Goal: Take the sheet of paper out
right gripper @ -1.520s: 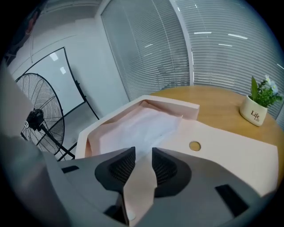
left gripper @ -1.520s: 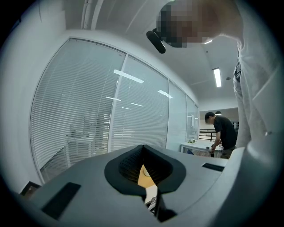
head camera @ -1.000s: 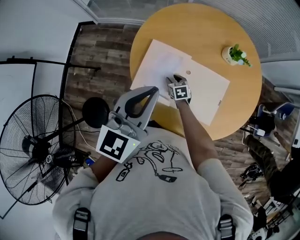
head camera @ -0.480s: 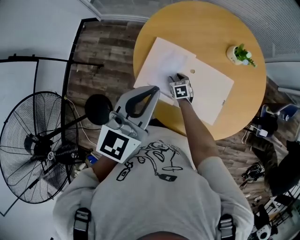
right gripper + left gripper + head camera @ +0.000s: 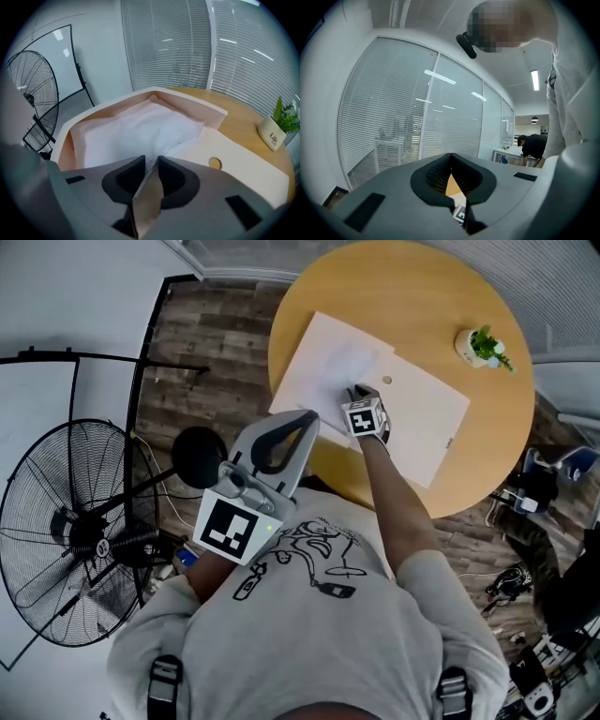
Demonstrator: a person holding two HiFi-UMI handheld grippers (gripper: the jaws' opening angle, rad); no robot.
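A white sheet of paper [image 5: 328, 367] [image 5: 136, 124] sticks out of the open end of a cream envelope [image 5: 427, 418] [image 5: 243, 161] lying flat on the round wooden table [image 5: 412, 277]. My right gripper [image 5: 353, 392] [image 5: 150, 161] points steeply down at the sheet's near edge. Its jaws are closing, and the paper's edge puckers up between the pads. My left gripper [image 5: 309, 418] [image 5: 451, 157] is held level off the table's near rim, close to my body. Its tips meet, with nothing in them.
A small potted plant [image 5: 480, 346] [image 5: 281, 124] stands at the table's far right. A standing fan [image 5: 66, 540] [image 5: 33, 93] and a round black base [image 5: 199, 457] are on the floor to the left. A round clasp [image 5: 215, 162] sits on the envelope.
The right gripper's jaws have narrowed onto the paper's edge, and it has turned a little. The left gripper has stayed where it was.
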